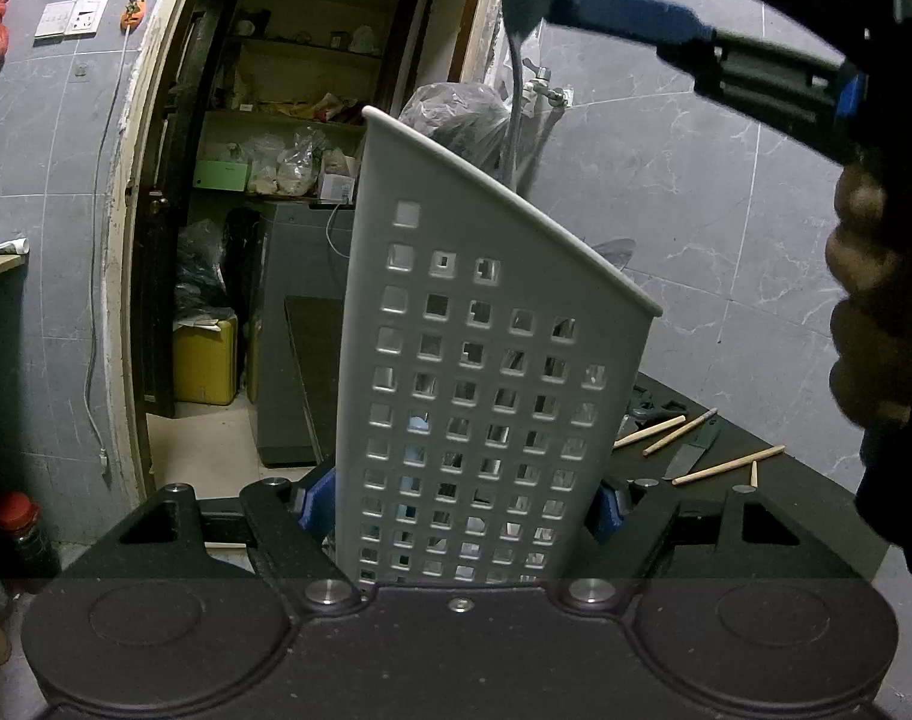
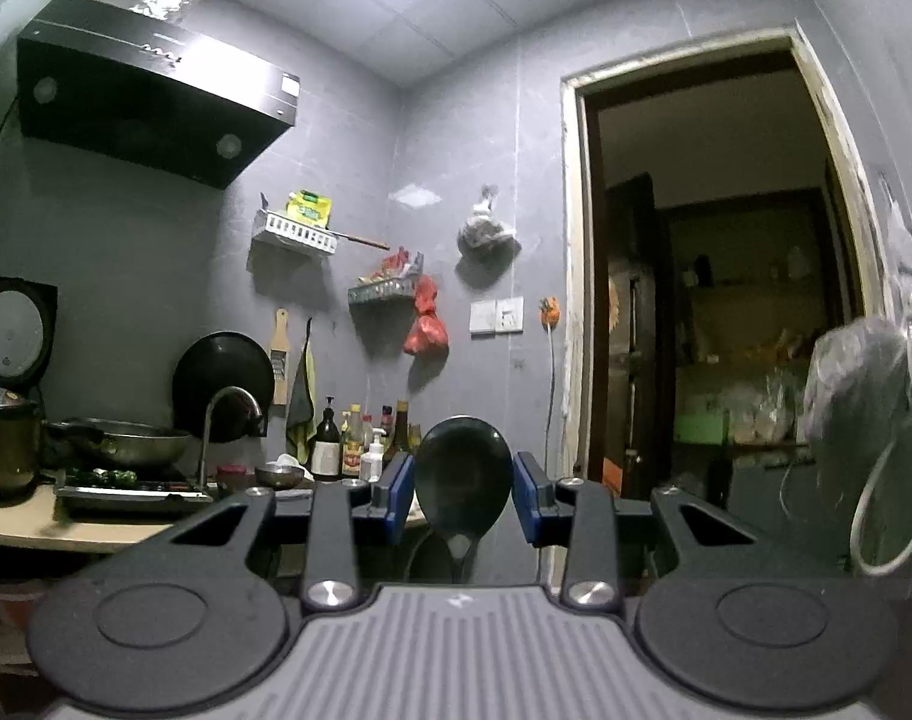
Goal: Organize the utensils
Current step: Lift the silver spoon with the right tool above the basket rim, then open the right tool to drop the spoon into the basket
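Observation:
A grey perforated utensil holder [image 1: 486, 360] with a slanted rim stands upright between the blue pads of my left gripper [image 1: 462, 504], which is shut on its lower walls. A black spoon [image 2: 463, 471] stands bowl-up between the blue pads of my right gripper [image 2: 463, 501], which is shut on it. In the left wrist view that right gripper shows blurred at the top right, above the holder, with one blue finger [image 1: 630, 15] in sight. Wooden chopsticks [image 1: 726, 465] and a knife [image 1: 693, 450] lie on the dark table [image 1: 816, 516] behind the holder.
A person's hand [image 1: 876, 300] holds the right gripper at the right edge. An open doorway [image 1: 288, 180] leads to a cluttered storeroom. A tap [image 1: 543, 90] sticks out of the tiled wall. A counter with a sink tap [image 2: 228, 408], pans and bottles [image 2: 360, 438] lies to the left.

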